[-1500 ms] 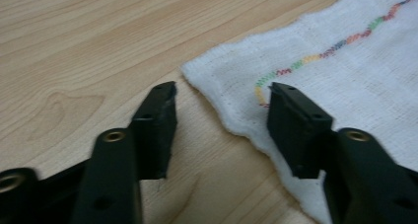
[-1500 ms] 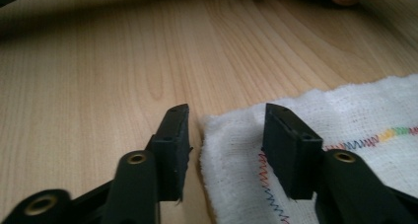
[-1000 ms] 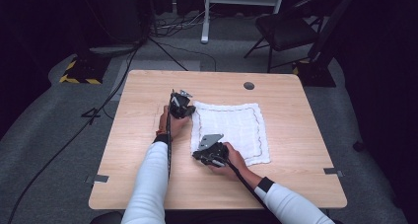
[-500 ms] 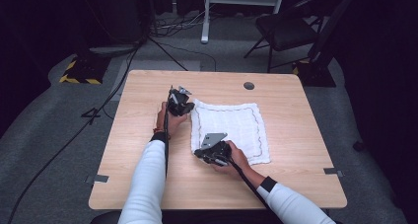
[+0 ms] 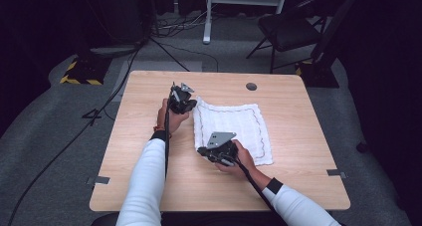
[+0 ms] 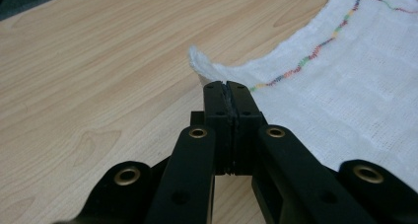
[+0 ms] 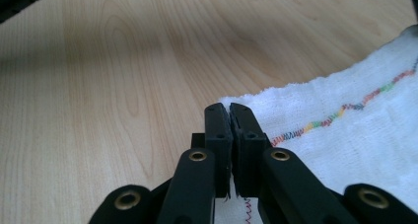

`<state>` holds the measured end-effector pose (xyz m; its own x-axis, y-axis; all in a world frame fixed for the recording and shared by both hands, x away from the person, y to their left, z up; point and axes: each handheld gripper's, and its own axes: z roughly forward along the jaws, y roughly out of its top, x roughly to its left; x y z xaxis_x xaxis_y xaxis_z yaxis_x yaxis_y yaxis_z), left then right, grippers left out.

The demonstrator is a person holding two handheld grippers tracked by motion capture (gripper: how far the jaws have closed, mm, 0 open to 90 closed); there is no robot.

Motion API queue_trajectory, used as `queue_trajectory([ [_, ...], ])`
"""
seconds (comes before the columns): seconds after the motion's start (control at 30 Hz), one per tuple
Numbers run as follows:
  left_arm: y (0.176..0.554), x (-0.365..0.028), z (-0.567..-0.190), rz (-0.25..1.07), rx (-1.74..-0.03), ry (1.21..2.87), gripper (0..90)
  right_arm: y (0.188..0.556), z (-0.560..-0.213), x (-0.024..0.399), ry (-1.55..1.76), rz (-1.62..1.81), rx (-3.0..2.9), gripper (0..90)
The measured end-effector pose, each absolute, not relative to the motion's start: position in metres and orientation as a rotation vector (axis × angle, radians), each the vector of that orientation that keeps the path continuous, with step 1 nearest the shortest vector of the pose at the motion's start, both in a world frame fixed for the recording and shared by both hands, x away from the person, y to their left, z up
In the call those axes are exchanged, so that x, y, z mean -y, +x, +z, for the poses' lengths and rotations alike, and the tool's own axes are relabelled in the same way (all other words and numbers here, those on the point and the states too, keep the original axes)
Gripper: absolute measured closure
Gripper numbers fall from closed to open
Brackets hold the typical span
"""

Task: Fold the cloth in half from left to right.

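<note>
Fingers of both grippers point(image 6: 227, 93) point(image 7: 228, 115) pinch the white cloth's point(image 5: 239, 126) corners, angled downward.

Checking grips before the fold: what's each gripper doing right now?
Left gripper: shut on the cloth, at its far corner.
Right gripper: shut on the cloth's near corner.

One square light-wood table point(image 5: 298, 186) carries one white woven cloth with a multicoloured stitched border point(image 5: 234, 126), and two black two-jaw grippers work at it, the left gripper point(image 5: 180, 99) at the cloth's far left corner and the right gripper point(image 5: 217, 151) at its near left corner. Beyond the table's far right stands one dark chair point(image 5: 288, 29), and one white frame stand point(image 5: 246, 7) beside it, possibly more gear in the dark. One small round dark grommet point(image 5: 251, 86) sits in the tabletop near its far edge.
</note>
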<state>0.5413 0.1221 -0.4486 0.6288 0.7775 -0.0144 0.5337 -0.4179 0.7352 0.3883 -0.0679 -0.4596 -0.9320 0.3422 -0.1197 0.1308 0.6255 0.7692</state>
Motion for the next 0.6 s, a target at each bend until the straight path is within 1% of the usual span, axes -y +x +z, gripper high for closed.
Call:
queue_trajectory([
  [0.3,0.543,-0.103,-0.431,0.450,-0.978,2.123,88.6,0.386,-0.439,0.098,0.460,1.252,-2.506,87.3],
  [0.6,0.547,-0.067,-0.422,0.441,-0.901,2.127,88.6,0.384,-0.430,0.128,0.515,1.262,-2.468,87.4],
])
